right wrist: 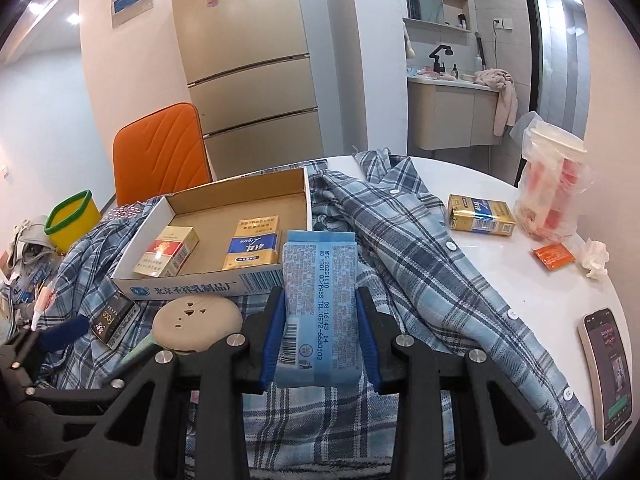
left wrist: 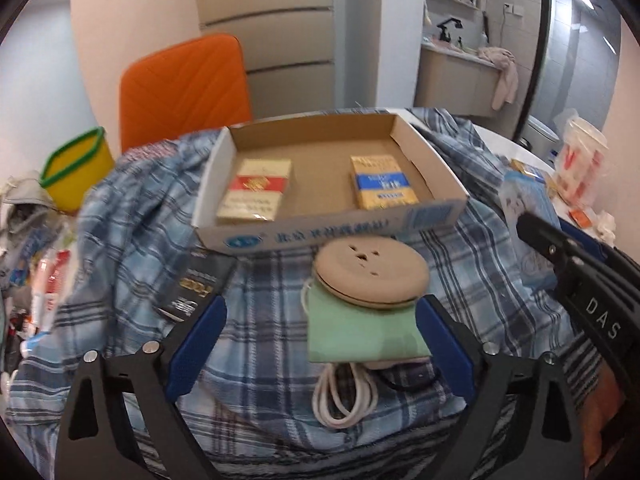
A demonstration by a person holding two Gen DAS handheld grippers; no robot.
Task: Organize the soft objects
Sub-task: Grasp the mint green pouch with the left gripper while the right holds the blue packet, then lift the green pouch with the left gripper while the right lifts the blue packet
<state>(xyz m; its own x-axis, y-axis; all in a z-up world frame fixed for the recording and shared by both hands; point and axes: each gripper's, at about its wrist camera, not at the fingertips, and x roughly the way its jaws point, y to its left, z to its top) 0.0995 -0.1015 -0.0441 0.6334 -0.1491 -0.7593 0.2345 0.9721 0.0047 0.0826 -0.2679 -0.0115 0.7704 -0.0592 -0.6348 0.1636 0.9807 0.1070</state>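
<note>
A blue, white and navy plaid shirt [right wrist: 420, 248] lies under a brown cardboard tray [left wrist: 424, 168] holding a red-banded cream pack [left wrist: 256, 192] and a blue-banded gold pack [left wrist: 382, 182], near a tan disc [left wrist: 370, 274], a pale green pouch [left wrist: 360, 332] and a light blue packet [right wrist: 320, 304].

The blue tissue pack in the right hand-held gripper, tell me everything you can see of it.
The blue tissue pack is a soft, oblong plastic-wrapped packet, printed with small text, a date code and a barcode. It stands lengthwise between the blue pads of the right hand-held gripper, which is shut on its sides, above the plaid shirt.
</note>
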